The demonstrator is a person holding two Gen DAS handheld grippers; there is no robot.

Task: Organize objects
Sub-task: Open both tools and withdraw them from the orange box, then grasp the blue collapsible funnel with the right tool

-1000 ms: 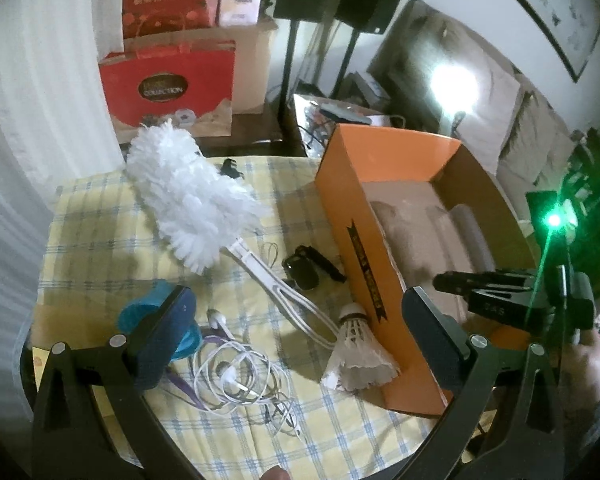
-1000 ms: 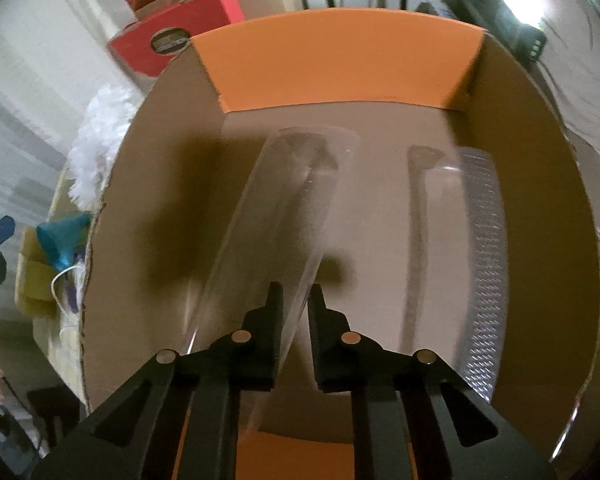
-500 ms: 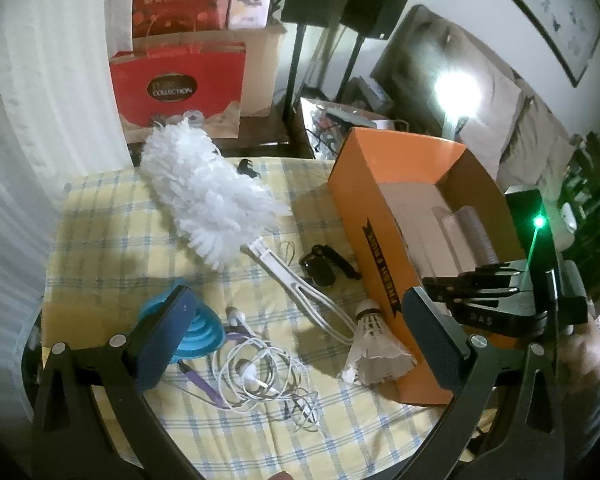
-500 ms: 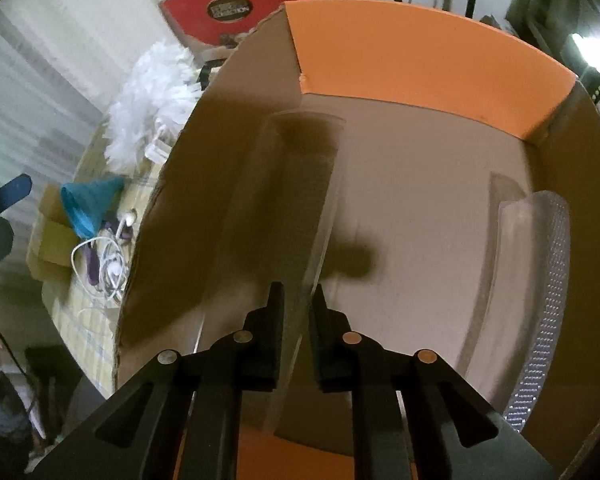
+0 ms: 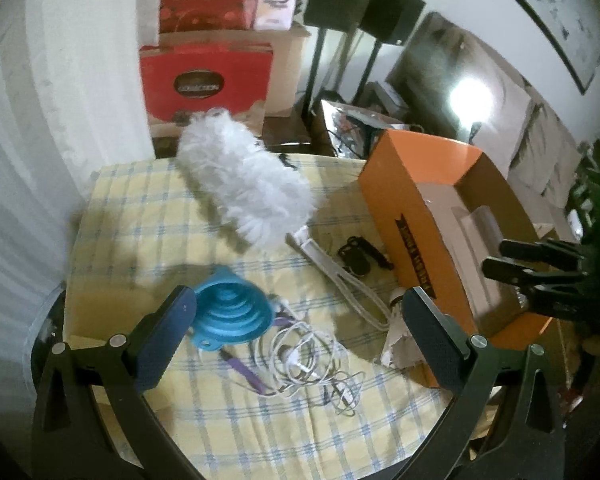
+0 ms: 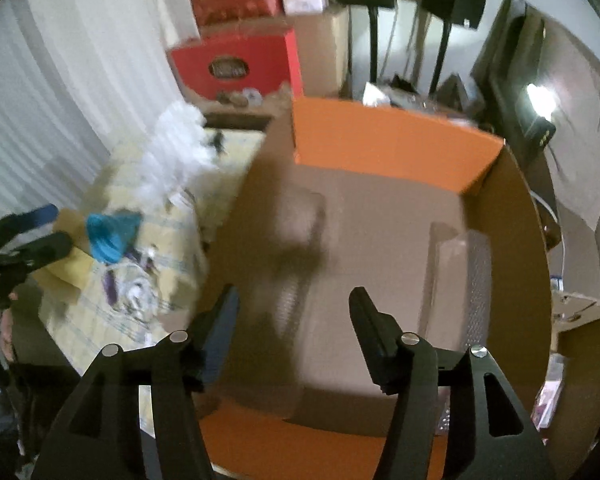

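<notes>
Above the orange box [image 6: 396, 152], right gripper [image 6: 294, 320] gapes empty — left gripper [image 5: 296, 336] too. Beside the box, the shuttlecock [image 5: 396, 340] may get knocked — the earphone cable [image 5: 312, 364] may snag.

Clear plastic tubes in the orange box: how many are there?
2: one clear tube lies on the left of the orange box floor, another along its right wall. Motion blur could hide more.

Matt cardboard box [image 5: 422, 216], fluffy duster [image 5: 244, 182]

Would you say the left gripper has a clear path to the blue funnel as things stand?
Probably yes: the left gripper is open, and the blue funnel sits uncovered on the tablecloth beside its left finger, the earphone cable alongside.
</notes>
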